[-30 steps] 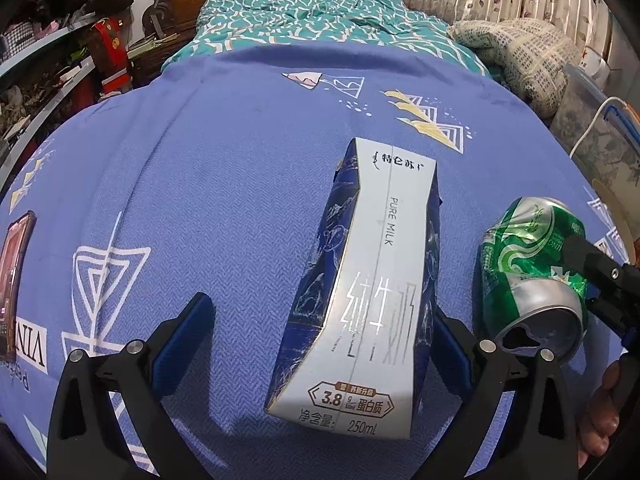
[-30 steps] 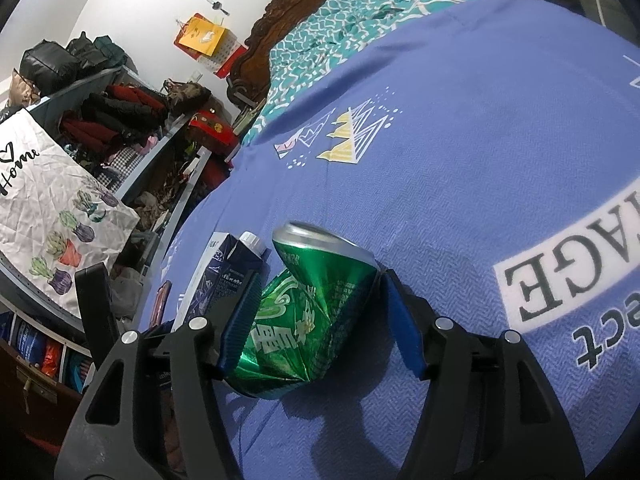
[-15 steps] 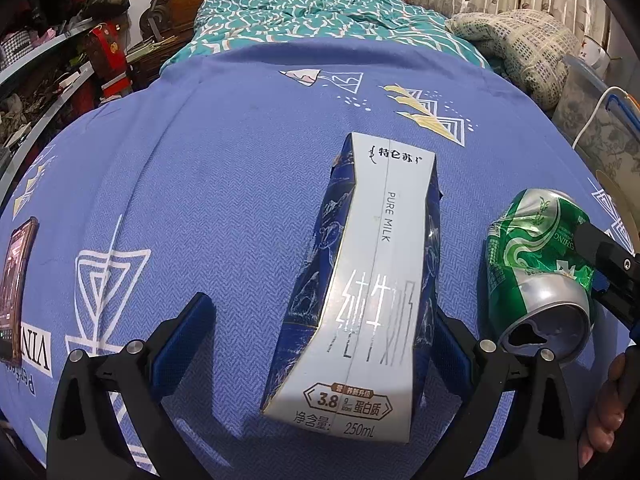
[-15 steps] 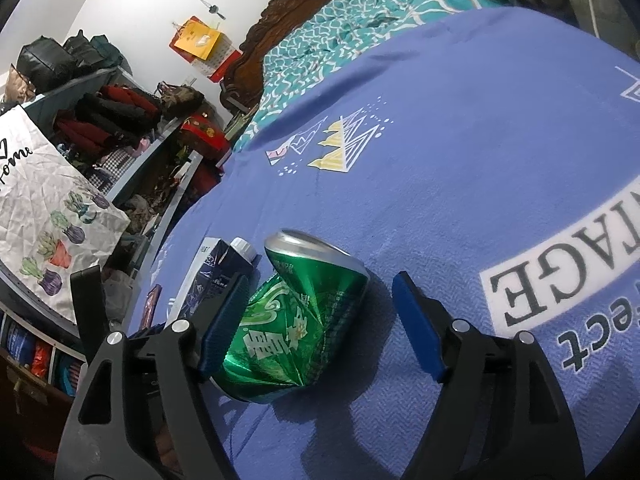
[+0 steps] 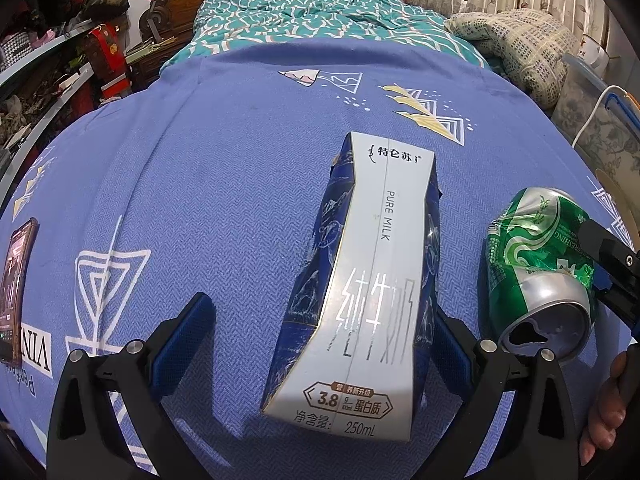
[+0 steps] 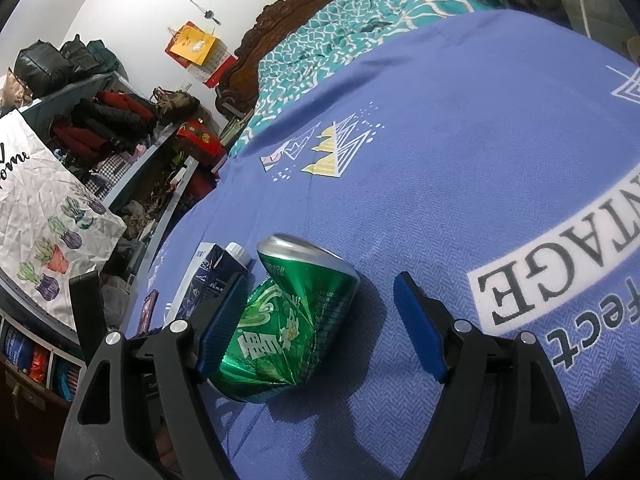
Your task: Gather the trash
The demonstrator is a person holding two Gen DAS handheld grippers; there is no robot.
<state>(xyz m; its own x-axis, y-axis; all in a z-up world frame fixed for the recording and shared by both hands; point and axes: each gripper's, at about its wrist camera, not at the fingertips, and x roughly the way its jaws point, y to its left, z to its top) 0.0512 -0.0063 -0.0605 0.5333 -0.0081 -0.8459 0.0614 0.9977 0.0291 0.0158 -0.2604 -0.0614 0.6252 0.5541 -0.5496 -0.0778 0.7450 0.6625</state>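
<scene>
Where the blue bedspread (image 5: 224, 184) runs off at the far left, a phone (image 5: 18, 288) lies flat, its lower end cut off by the picture's edge and its screen too dark to read. Moving right, the left tongs (image 5: 320, 344) stand open over the bed: their left pad sits clear of everything, while the right pad is mostly hidden behind the milk carton (image 5: 376, 280), so I cannot tell whether it touches the carton's side. The carton lies lengthwise on the bedspread between those pads, dented at the waist, its printed face up. From the right wrist view only its far end and white cap (image 6: 238, 252) show, the rest blocked by a gripper finger.

Just beside the carton, to its right and apart from it, the crushed green can (image 5: 540, 276) lies on its side on the bedspread, open mouth toward the near edge. The right tongs (image 6: 320, 320) straddle it and have just been opening; the can is between the pads, the left pad close against or touching its crumpled side, the right pad well clear with bare cloth showing in the gap. A hand (image 5: 604, 412) peeps in at the lower right, mostly out of frame. Further right, white lettering (image 6: 568, 264) on the bedspread is cut off by the lens edge.
</scene>
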